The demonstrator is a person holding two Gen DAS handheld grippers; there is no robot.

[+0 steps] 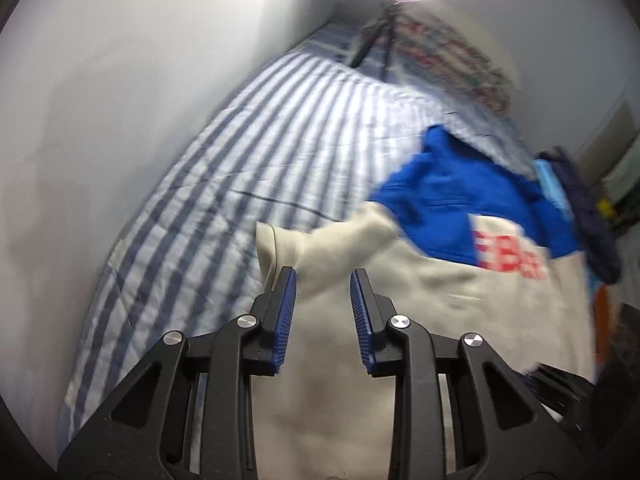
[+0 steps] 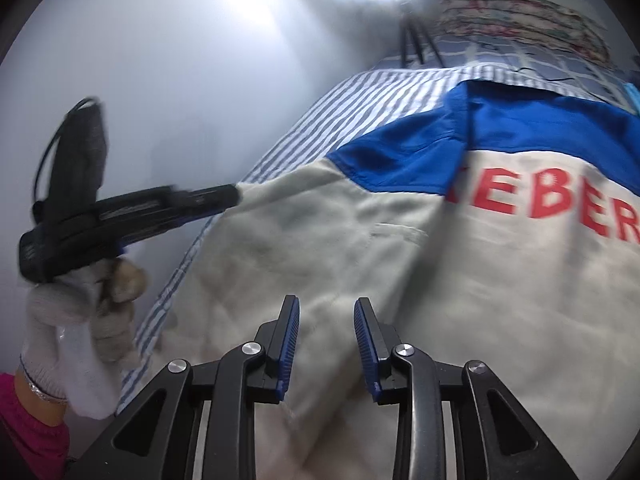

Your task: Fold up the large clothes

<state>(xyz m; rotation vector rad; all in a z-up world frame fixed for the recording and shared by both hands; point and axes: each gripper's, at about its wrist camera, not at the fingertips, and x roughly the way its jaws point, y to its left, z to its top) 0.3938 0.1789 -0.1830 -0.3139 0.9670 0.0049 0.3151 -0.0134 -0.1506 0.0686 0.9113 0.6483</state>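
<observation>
1. Left gripper [image 1: 323, 276] hovers with jaws parted over the beige-and-blue jacket [image 1: 400, 300], gripping nothing.
2. Right gripper [image 2: 326, 306] is likewise parted and empty above the same jacket, spread on the striped bedsheet [image 1: 240, 140].
3. Only the right wrist view shows the gloved left hand [image 2: 76, 320]; there the left gripper's tips meet the jacket's edge.

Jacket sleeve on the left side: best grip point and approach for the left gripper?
Grip the cuff end of the beige sleeve, where it lies flat on the striped bedsheet with a clear free edge. Bring the left gripper in from the wall side, jaws straddling that edge. The blurred picture hides finer folds.
</observation>
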